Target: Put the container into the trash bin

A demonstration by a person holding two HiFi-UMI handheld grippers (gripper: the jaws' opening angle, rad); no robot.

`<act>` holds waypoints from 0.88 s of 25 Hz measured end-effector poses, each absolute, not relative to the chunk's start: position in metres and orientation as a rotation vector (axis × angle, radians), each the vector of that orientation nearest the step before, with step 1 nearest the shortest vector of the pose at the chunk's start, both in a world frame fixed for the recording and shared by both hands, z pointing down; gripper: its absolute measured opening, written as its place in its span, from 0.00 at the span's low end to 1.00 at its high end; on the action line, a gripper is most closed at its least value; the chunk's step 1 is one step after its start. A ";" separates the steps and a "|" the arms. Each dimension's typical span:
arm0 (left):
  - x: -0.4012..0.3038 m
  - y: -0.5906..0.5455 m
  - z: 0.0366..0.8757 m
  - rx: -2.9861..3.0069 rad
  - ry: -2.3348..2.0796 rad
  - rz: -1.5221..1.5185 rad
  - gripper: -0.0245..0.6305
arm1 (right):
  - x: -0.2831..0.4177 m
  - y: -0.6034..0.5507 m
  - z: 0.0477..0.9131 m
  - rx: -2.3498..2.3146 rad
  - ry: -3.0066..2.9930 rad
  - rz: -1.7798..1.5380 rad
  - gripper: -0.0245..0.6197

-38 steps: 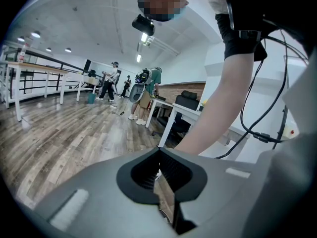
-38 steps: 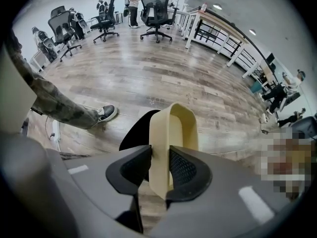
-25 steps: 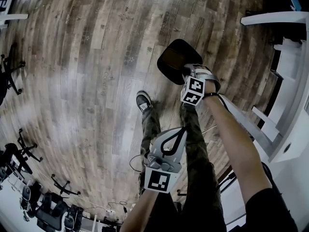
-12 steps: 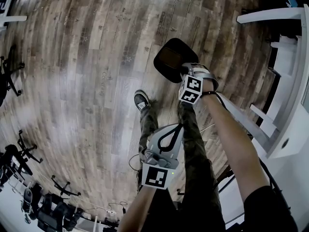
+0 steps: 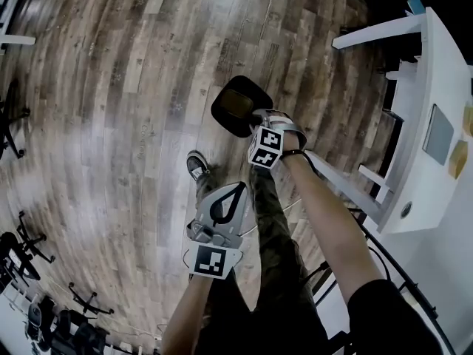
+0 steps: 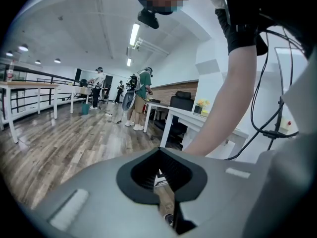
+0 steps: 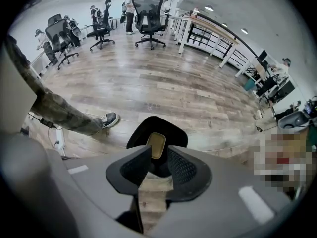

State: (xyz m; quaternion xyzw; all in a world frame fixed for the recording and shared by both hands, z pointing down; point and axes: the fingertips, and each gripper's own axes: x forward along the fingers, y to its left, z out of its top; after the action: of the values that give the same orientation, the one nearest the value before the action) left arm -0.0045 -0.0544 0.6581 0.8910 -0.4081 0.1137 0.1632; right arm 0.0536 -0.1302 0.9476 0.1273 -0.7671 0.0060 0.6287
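Note:
A black trash bin stands on the wood floor, and a tan container lies inside it. My right gripper hangs above the bin's near rim and points steeply down. Between its open jaws the right gripper view shows the container down in the bin, apart from the pads. Lower in the head view, my left gripper is over the person's leg. Its tips meet and hold nothing.
A white desk with a crossbar frame runs along the right, close to the right arm. The person's shoe and camouflage trouser leg are just below the bin. Office chairs stand at the lower left. Cables trail on the floor by the legs.
Both grippers have lifted a little, the right one still over the bin. The head view has swung, so the bin, grippers and desk now sit further left. Neither gripper's jaws have changed.

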 end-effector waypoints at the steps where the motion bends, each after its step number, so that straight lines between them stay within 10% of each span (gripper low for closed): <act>1: -0.005 -0.058 0.652 2.553 -1.167 0.330 0.04 | 0.053 -0.132 0.940 0.299 -1.764 0.011 0.22; 22: 0.003 -0.111 0.535 2.683 -1.113 0.442 0.04 | 0.088 -0.121 0.775 0.549 -1.800 0.190 0.21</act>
State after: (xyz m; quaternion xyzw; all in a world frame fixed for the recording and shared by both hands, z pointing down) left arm 0.0025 -0.1111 0.5350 0.9084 -0.3770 0.1495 0.1015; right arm 0.0884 -0.1208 0.7752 0.2352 -0.7717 0.0816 0.5852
